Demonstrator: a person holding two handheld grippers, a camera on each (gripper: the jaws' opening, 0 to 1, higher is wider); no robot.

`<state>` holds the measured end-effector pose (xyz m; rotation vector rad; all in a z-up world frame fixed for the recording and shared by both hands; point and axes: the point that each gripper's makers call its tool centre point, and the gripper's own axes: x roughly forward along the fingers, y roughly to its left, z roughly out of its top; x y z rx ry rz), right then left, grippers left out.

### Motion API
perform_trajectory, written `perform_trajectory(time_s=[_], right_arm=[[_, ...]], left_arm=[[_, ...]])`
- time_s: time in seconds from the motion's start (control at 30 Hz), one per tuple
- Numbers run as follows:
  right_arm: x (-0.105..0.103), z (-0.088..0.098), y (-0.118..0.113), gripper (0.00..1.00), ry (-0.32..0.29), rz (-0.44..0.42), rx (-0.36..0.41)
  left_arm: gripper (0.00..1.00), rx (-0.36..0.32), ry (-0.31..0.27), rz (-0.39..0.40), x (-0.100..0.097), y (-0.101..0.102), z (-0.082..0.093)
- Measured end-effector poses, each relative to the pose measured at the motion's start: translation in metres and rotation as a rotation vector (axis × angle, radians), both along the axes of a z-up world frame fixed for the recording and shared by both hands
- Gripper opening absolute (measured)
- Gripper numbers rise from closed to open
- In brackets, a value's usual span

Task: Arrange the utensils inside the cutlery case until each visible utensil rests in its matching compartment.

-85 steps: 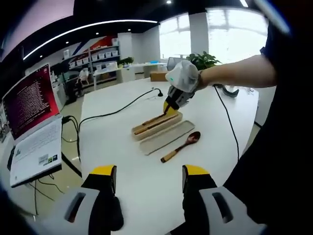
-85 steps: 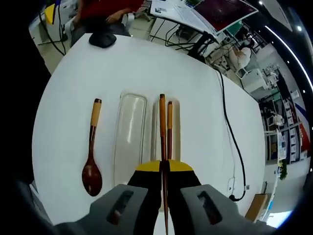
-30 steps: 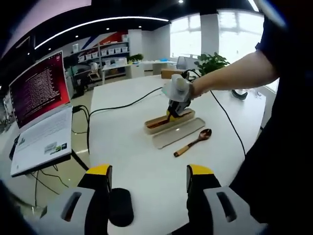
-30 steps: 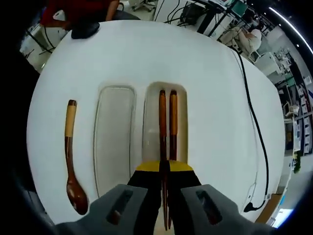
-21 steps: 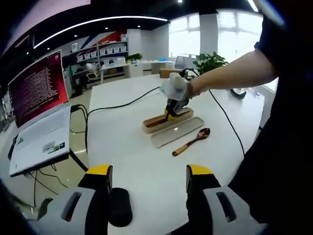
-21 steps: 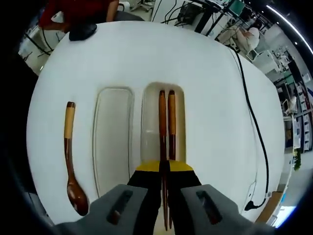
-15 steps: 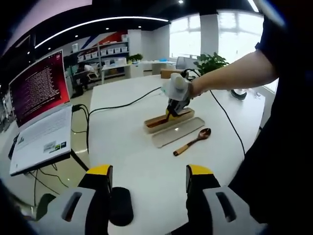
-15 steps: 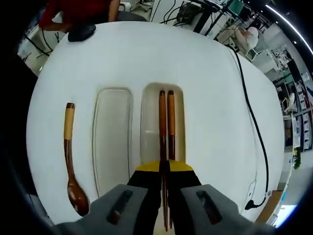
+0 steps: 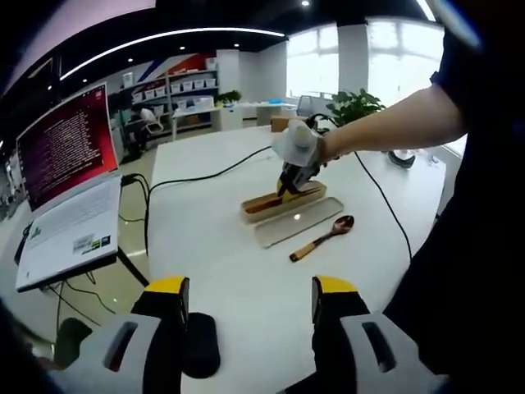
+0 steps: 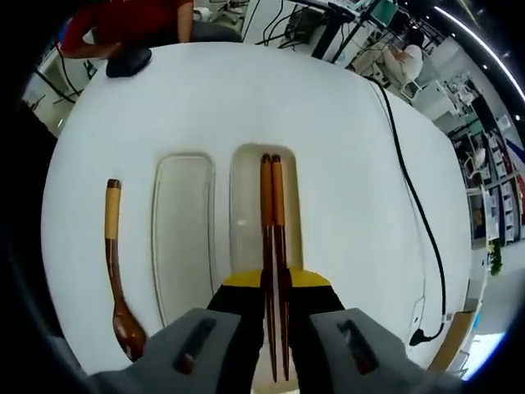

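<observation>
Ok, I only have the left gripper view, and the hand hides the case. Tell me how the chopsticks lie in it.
Observer: In the right gripper view, both chopsticks lie side by side, lengthwise, in the tray straight ahead of the jaws.
Operator: Report the right gripper's jaws.
Observer: The right gripper has its jaws slightly parted, and both chopsticks run between them.
Operator: Now the other tray.
Observer: The other tray holds nothing. The spoon lies parallel to it on the table, apart from its rim.
</observation>
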<state>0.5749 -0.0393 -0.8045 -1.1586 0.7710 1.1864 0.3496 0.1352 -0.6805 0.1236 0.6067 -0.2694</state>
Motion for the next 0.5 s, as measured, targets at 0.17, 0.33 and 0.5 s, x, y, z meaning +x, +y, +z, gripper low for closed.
perform_trajectory(time_s=[0.17,0.33,0.5], right_arm=[[0.002,0.011,-0.003,0.10,-0.030,-0.021,0.030],[0.005,0.019,-0.011,0.18,-0.060,-0.070,0.062],[0.007,0.028,-0.022,0.26,-0.085,-0.109,0.088]], left_arm=[[0.62,0.002,-0.007,-0.004,0.002,-0.003,0.002],[0.63,0.006,-0.014,-0.018,0.003,-0.009,0.005],[0.63,0.016,-0.015,-0.028,0.003,-0.011,0.006]])
